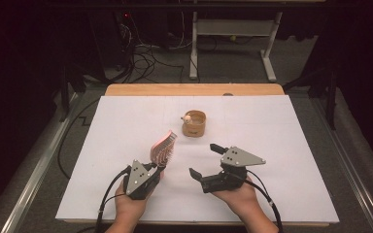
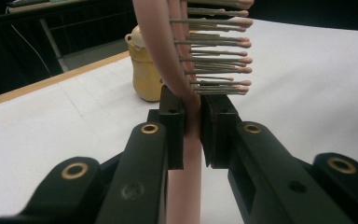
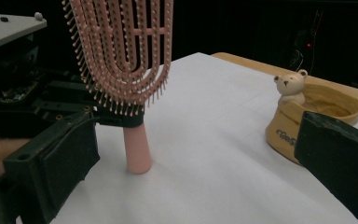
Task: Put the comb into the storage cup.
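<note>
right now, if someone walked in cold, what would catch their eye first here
The pink hairbrush stands out: the left gripper is shut on its handle and holds it upright, handle end on the white table cover, near the front edge. Farther back, toward the middle, sits a small tan holder with a bear figure on its rim. The right gripper waits open beside the brush.

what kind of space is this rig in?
Probably a lab or recording workspace, not a home. A table covered in a white sheet stands in a dark room, loose cables lie on the carpeted floor behind, and a desk frame stands farther back.
</note>
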A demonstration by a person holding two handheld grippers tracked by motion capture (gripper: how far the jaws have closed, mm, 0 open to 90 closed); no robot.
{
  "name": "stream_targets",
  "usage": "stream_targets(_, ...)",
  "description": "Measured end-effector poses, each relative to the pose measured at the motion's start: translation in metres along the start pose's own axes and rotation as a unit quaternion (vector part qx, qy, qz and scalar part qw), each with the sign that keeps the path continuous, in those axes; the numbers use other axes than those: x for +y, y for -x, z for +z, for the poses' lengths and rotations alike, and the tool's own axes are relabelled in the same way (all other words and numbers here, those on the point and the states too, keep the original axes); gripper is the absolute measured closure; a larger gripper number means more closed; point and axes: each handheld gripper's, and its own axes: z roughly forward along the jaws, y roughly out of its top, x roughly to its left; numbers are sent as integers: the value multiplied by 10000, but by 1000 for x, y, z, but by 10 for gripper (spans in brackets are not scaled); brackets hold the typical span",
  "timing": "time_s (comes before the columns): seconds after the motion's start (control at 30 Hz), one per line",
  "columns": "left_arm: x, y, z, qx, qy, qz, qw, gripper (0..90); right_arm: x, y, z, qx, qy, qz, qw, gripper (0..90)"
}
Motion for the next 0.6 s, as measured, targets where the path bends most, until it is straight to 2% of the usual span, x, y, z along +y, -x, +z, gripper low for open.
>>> stream_targets(0.6,1,9,4,-23,20,22,10000,792,18,-21,36,129,75,43,9999,4)
